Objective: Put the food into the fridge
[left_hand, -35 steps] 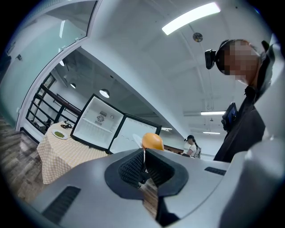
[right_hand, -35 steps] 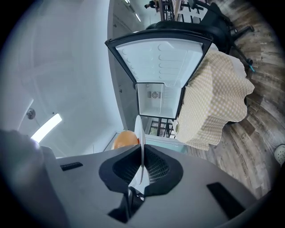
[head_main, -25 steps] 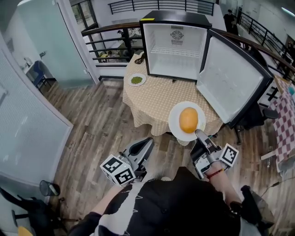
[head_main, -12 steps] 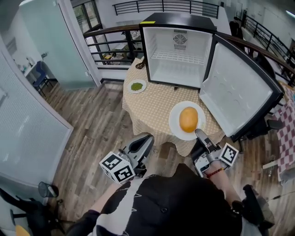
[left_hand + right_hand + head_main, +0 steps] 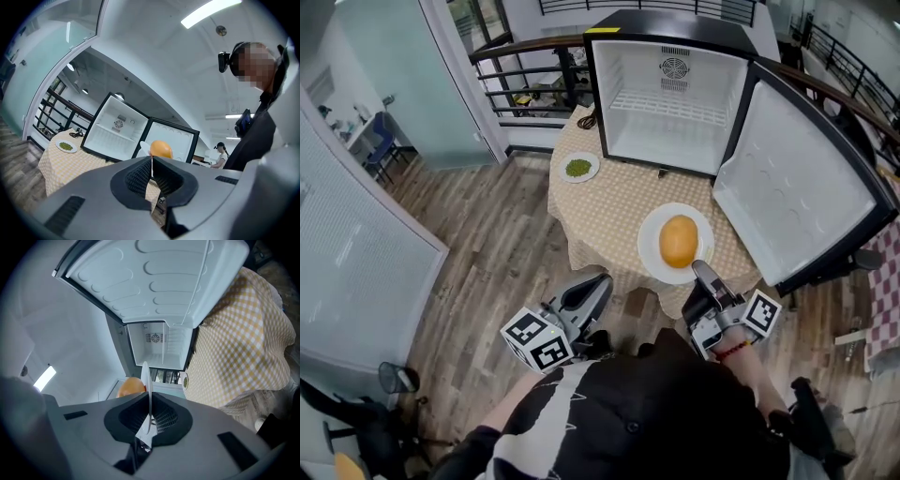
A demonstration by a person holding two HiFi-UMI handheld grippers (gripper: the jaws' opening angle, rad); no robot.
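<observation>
Head view: held plate (image 5: 649,247) with bun (image 5: 679,241) by near rim in right gripper (image 5: 705,274), pinched tight; left gripper (image 5: 602,283) closed, empty. Saw open fridge (image 5: 675,127) straight beyond, far side.

We find the fridge (image 5: 670,89) at the table's (image 5: 609,206) back, door (image 5: 797,202) swung right, small dish (image 5: 578,168) leftward, bun (image 5: 679,241) on plate (image 5: 647,248) before it

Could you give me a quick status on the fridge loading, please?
Right gripper shut on the plate rim, orange food on it. Left gripper shut, empty. Fridge open, shelves bare. Green dish sits clear of the path.
</observation>
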